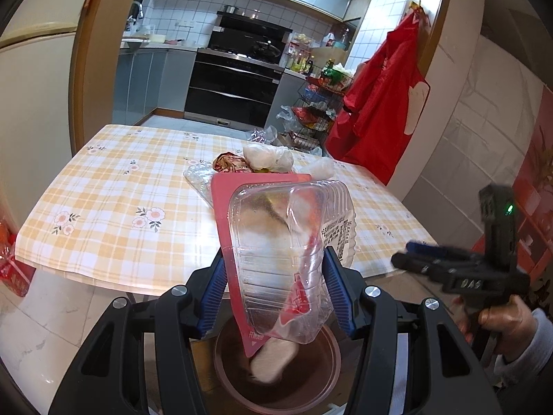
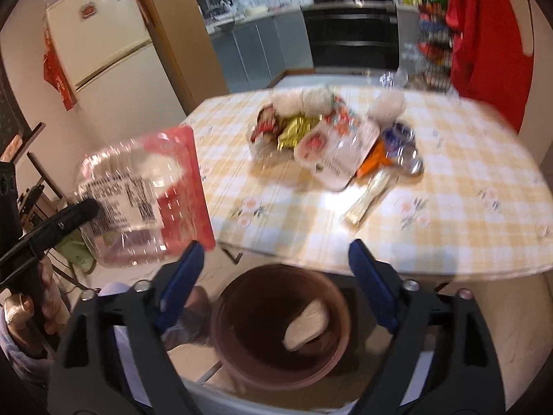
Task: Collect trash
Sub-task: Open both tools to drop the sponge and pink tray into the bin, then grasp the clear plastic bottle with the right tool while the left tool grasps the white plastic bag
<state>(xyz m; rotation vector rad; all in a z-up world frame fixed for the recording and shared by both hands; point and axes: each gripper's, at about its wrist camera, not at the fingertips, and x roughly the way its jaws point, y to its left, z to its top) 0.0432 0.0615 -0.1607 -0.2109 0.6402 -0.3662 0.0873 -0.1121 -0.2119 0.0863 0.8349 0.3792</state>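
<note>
Above the round brown plastic bin [image 1: 276,373], which stands on the floor just in front of the near edge of the counter [image 1: 103,214] with its yellow-and-white checked cloth, the left gripper [image 1: 274,287] holds a clear plastic clamshell box with a red card backing and a white printed label [image 1: 287,242]. Its blue-padded jaws press on both sides of the box, which is tilted, its lower corner hanging over the bin mouth. The right gripper [image 2: 273,276] has its jaws spread wide with nothing between them; it hovers over the same bin, in which a pale crumpled wad [image 2: 307,325] already lies.

Remaining trash sits in a heap toward the far side of the counter: a white foil-lidded tray [image 2: 333,155], a gold crumpled wrapper [image 2: 293,131], white plastic bags [image 2: 311,102], a crushed blue-and-silver can [image 2: 402,148] and a long clear sleeve [image 2: 366,200].

Risks, as judged from this arrangement:
- The box is nearly as wide as the bin and held off-centre; released at this tilt it may catch the rim and tip onto the floor.
- The thin shell may buckle under the grip and spring sideways when freed.
- Both grippers crowd the same opening, so a collision could knock the box aside.
- The right-wrist view is blurred, which suggests motion; a hasty reach toward the heap could scatter the light pieces or roll the can off the counter.
</note>
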